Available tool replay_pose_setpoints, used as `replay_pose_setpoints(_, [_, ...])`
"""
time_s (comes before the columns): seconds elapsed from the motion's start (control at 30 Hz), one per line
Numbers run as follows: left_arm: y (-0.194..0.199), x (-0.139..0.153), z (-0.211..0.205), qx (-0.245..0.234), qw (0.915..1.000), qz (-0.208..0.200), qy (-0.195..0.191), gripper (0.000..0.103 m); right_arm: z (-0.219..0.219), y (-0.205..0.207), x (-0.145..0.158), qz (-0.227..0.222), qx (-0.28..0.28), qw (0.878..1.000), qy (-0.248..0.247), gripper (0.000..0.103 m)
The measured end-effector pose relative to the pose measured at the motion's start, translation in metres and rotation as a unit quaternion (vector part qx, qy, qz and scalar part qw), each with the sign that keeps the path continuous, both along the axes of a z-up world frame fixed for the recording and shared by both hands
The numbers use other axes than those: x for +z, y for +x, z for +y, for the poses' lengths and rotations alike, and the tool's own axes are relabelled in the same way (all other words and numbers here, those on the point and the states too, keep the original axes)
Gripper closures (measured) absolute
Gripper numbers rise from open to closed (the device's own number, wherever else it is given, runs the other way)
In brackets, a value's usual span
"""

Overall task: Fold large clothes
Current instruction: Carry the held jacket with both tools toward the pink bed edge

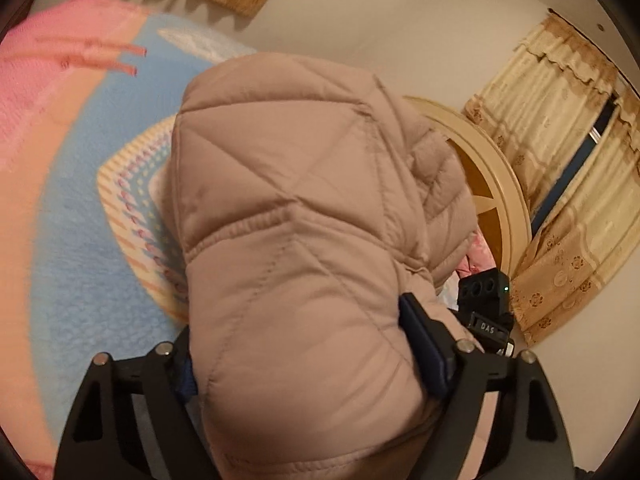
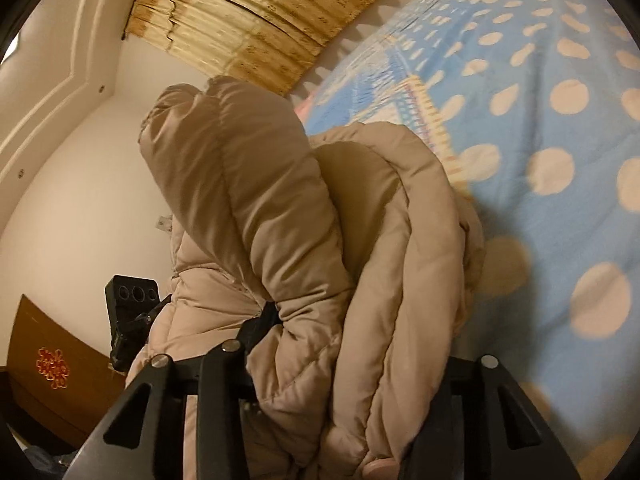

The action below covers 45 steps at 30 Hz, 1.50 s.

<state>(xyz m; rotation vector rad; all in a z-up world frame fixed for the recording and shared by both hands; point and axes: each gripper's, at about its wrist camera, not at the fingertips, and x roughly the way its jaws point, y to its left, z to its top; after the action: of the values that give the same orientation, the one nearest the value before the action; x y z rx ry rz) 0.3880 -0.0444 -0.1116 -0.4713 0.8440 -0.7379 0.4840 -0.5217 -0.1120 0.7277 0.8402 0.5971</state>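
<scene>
A beige quilted puffer jacket [image 1: 296, 216] fills the left wrist view, bunched and lifted above the bed. My left gripper [image 1: 308, 364] is shut on a thick fold of it; one blue-padded finger [image 1: 424, 344] shows at the right, the other is mostly hidden. In the right wrist view the jacket [image 2: 280, 240] hangs in bulky folds. My right gripper [image 2: 352, 360] is shut on its bunched edge, one finger [image 2: 260, 324] pressing in from the left, the other hidden. The other gripper's camera head shows in each view [image 1: 484, 292] [image 2: 132, 312].
A blue polka-dot blanket [image 2: 540, 140] covers the bed, with a pink blanket [image 1: 36, 92] at the far left. A round wooden headboard [image 1: 496, 200], patterned curtains [image 1: 560, 160] and a brown door [image 2: 52, 368] surround the bed.
</scene>
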Motion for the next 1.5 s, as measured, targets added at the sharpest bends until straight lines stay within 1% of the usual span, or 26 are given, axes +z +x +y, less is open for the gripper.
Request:
replay_pose_setpoints(0.07, [-0.009, 0.010, 0.008, 0.006, 0.9998, -0.020, 0.007, 0.019, 0.015, -0.010, 0.006, -0.010, 0.010, 1.000, 0.000, 0.063])
replay_pose_setpoints(0.1, [-0.021, 0.017, 0.015, 0.012, 0.9993, -0.033, 0.014, 0.019, 0.022, -0.014, 0.009, -0.013, 0.016, 1.000, 0.002, 0.063])
replay_pose_setpoints(0.2, [-0.042, 0.030, 0.033, 0.032, 0.9977, -0.051, 0.032, 0.019, 0.052, -0.025, 0.019, -0.022, 0.038, 0.999, 0.009, 0.063])
replay_pose_setpoints(0.33, [-0.070, 0.040, 0.067, 0.079, 0.9927, -0.057, 0.071, 0.018, 0.102, -0.035, 0.024, -0.026, 0.075, 0.997, 0.018, 0.063])
replay_pose_setpoints(0.4, [-0.086, 0.043, 0.084, 0.102, 0.9896, -0.060, 0.082, 0.018, 0.131, -0.042, 0.026, -0.029, 0.095, 0.995, 0.022, 0.063])
replay_pose_setpoints(0.47, [-0.097, 0.048, 0.087, 0.121, 0.9859, -0.062, 0.097, 0.018, 0.156, -0.048, 0.029, -0.030, 0.113, 0.993, 0.031, 0.063])
replay_pose_setpoints(0.7, [-0.137, 0.052, 0.129, 0.180, 0.9748, -0.069, 0.111, 0.018, 0.240, -0.069, 0.042, -0.035, 0.175, 0.983, 0.031, 0.064])
replay_pose_setpoints(0.87, [-0.152, 0.051, 0.136, 0.210, 0.9674, -0.067, 0.124, 0.018, 0.284, -0.075, 0.048, -0.032, 0.208, 0.977, 0.029, 0.064])
replay_pose_setpoints(1.03, [-0.165, 0.048, 0.148, 0.231, 0.9626, -0.059, 0.129, 0.018, 0.316, -0.078, 0.050, -0.026, 0.233, 0.972, 0.030, 0.064])
replay_pose_setpoints(1.23, [-0.180, 0.043, 0.168, 0.251, 0.9569, -0.054, 0.136, 0.018, 0.351, -0.066, 0.050, -0.019, 0.258, 0.966, 0.026, 0.064])
replay_pose_setpoints(1.43, [-0.190, 0.037, 0.186, 0.269, 0.9525, -0.048, 0.134, 0.018, 0.377, -0.069, 0.047, -0.015, 0.279, 0.960, 0.024, 0.064])
replay_pose_setpoints(1.5, [-0.193, 0.036, 0.192, 0.274, 0.9512, -0.047, 0.134, 0.018, 0.386, -0.060, 0.048, -0.014, 0.285, 0.958, 0.023, 0.064])
